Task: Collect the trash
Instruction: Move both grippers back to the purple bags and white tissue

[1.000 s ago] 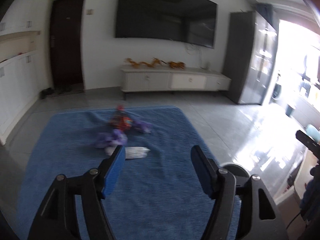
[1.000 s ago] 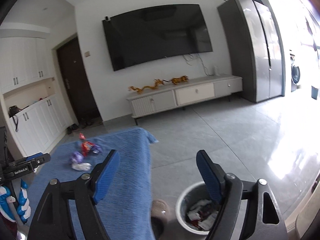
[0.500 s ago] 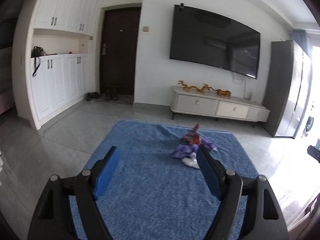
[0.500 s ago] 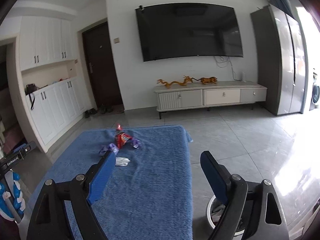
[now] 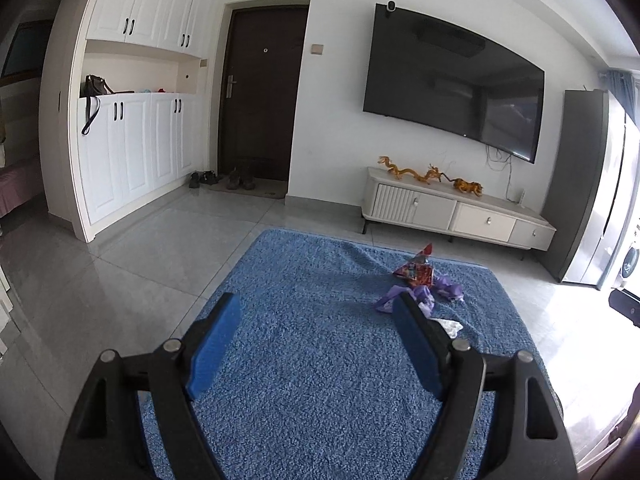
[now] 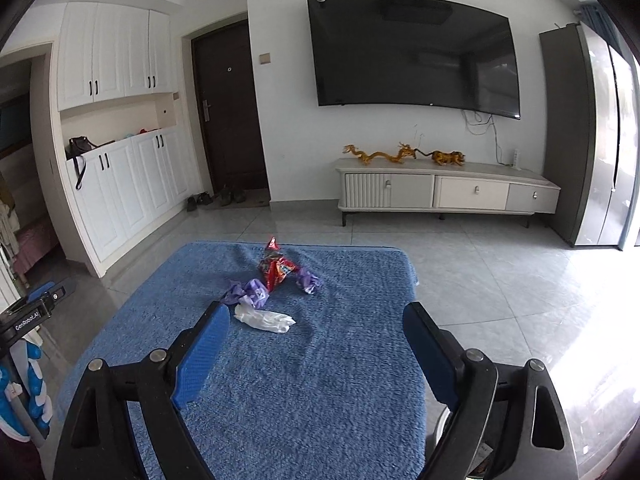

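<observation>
A small heap of trash lies on a blue rug (image 6: 320, 360): a red snack bag (image 6: 276, 267), purple wrappers (image 6: 250, 293) and a crumpled white wrapper (image 6: 264, 320). In the left wrist view the red bag (image 5: 416, 270) and purple wrappers (image 5: 440, 292) lie ahead to the right, partly behind the right finger. My left gripper (image 5: 316, 328) is open and empty above the rug (image 5: 300, 340). My right gripper (image 6: 316, 340) is open and empty, short of the trash. The bin rim barely shows at the lower right of the right wrist view.
A white TV cabinet (image 6: 448, 194) stands against the far wall under a large TV (image 6: 412, 54). White cupboards (image 5: 132, 148) and a dark door (image 5: 260, 92) are at the left, shoes (image 5: 222, 179) by the door. A grey cabinet (image 6: 584, 140) stands at right.
Both grippers have swung left, away from the bin and toward the rug. The trash heap has come closer and more central in the right wrist view. Both grippers stay open.
</observation>
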